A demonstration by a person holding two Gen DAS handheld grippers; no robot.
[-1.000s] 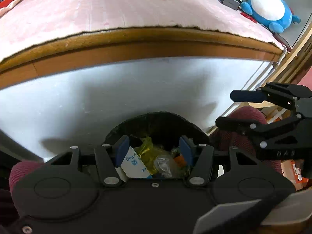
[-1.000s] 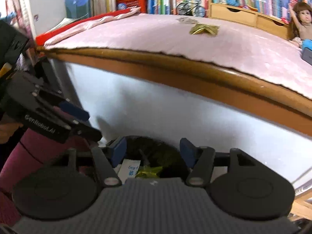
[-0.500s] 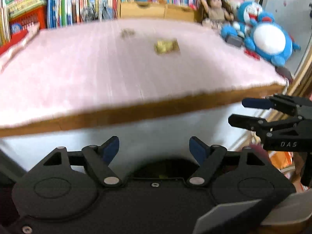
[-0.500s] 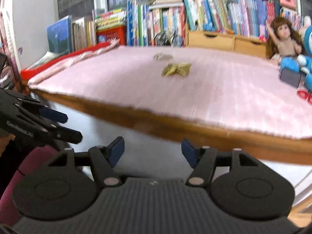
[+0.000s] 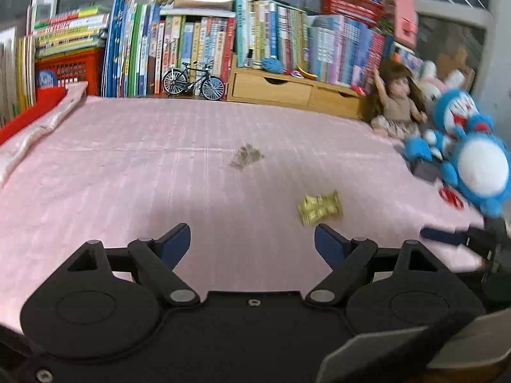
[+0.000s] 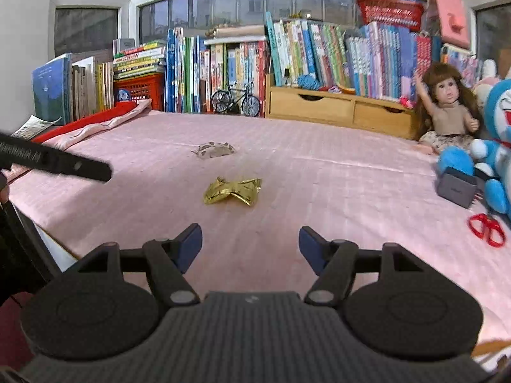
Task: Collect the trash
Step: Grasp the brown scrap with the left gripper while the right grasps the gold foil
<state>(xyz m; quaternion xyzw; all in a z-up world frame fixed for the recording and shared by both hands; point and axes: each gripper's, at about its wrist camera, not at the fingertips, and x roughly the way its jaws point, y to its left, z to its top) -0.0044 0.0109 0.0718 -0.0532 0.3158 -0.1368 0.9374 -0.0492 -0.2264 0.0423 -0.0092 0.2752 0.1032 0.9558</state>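
Both units are held above the near part of a bench covered with a pink cloth [image 6: 319, 172]. The left hand-held gripper [image 5: 252, 242] has its fingers spread wide with nothing between them; the right hand-held gripper [image 6: 250, 244] is likewise spread and empty. Two pieces of trash lie on the cloth. A crumpled gold wrapper [image 6: 233, 191] rests near the middle of the surface, ahead of the right unit and just ahead and to the right of the left unit's fingers [image 5: 319, 209]. A crumpled grey-brown scrap [image 6: 213, 150] lies farther back, apart from the wrapper. Neither piece is touched by either unit. At the right edge of the cloth sit a doll [image 6: 447, 108], a blue plush toy [image 6: 491, 146], a small grey box [image 6: 456, 188] and red scissors [image 6: 487, 225]. Along the back stand rows of books [image 6: 223, 63], a model bicycle [image 6: 236, 99] and a wooden drawer unit [image 6: 338, 108]. The left-wrist view is motion-blurred at its right side.
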